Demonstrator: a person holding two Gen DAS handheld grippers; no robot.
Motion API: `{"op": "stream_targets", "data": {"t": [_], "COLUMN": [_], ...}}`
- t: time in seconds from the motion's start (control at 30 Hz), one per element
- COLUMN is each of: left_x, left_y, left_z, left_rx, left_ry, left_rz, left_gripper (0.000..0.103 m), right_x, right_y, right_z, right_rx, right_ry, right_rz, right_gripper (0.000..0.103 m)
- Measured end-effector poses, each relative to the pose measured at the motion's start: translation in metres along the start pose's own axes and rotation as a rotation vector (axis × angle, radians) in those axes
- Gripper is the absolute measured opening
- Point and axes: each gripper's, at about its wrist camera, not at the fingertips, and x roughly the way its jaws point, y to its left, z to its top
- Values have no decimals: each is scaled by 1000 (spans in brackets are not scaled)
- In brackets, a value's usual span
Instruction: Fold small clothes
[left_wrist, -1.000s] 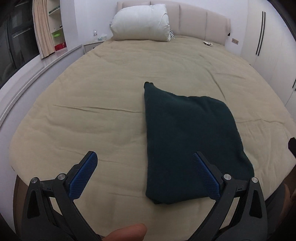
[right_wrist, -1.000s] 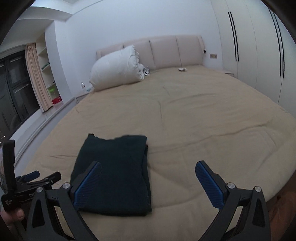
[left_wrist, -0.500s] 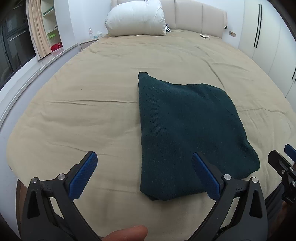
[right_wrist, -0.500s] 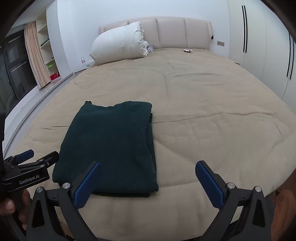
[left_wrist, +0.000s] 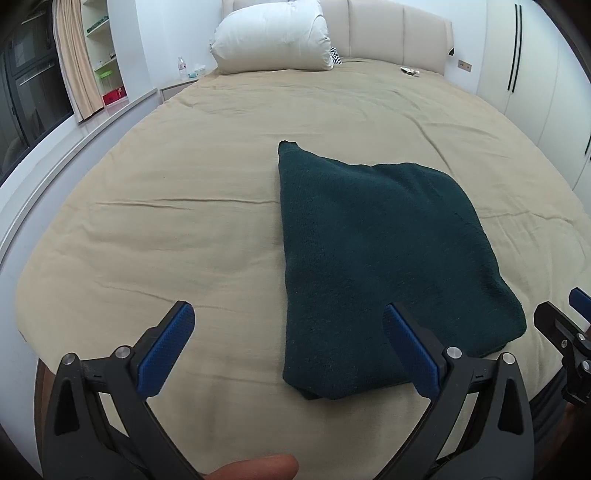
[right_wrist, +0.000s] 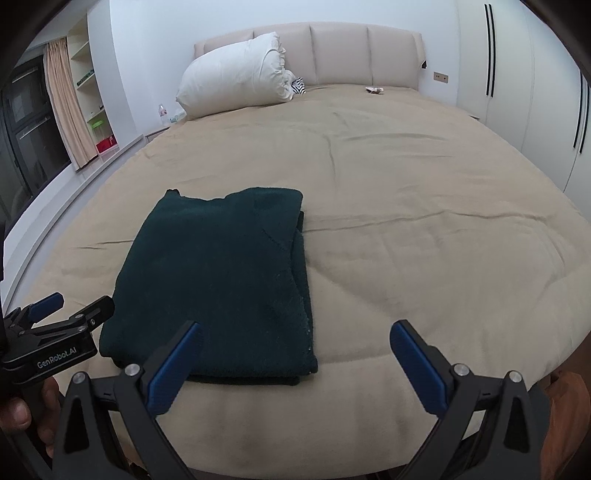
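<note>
Window side: at the far left I see a curtain (left_wrist: 75, 62) and shelves (left_wrist: 105, 55), then a low ledge that runs beside the bed.
Bed cover: the beige cover (left_wrist: 166, 229) has soft creases and looks spongy, so anything on it can sink a little.
Left gripper: the left gripper (left_wrist: 288, 354) hangs above the near edge of the bed with its blue pads wide apart and nothing between them. The right pad is over the near left part of the cloth, but I cannot tell if it touches.
Garment: the dark green knitted garment (right_wrist: 218, 273) lies on the near half of the bed, already folded into a thick packet of several layers. One far corner sticks out as a small point.
Right gripper: the right gripper (right_wrist: 295, 363) is also spread and holds nothing. Its left pad is over the near right corner of the packet, the other pad over bare cover.
Pillow: a white pillow (right_wrist: 236, 79) leans on the headboard (right_wrist: 340, 51), well apart from the work.
Stage: in my judgement the folding is almost done, or one last fold is left.
Risk one: if a pad pinches only the top layer, the packet can open when lifted.
Risk two: the pad may catch the cover together with the knit and drag it.
Risk three: uneven lifting by the two grippers can make the fold crooked.
</note>
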Motion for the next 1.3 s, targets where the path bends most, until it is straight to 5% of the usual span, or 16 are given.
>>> {"op": "stream_targets", "data": {"t": [1.3], "left_x": [13], "left_y": [0], "left_z": [-1], "left_rx": [-12], "left_ry": [13], "left_rz": [-11], "left_gripper": [103], "right_x": [4], "right_y": [5], "right_z": [-5], "right_rx": [-18], "right_ry": [32], "right_rz": [6], "right_gripper": [103]}}
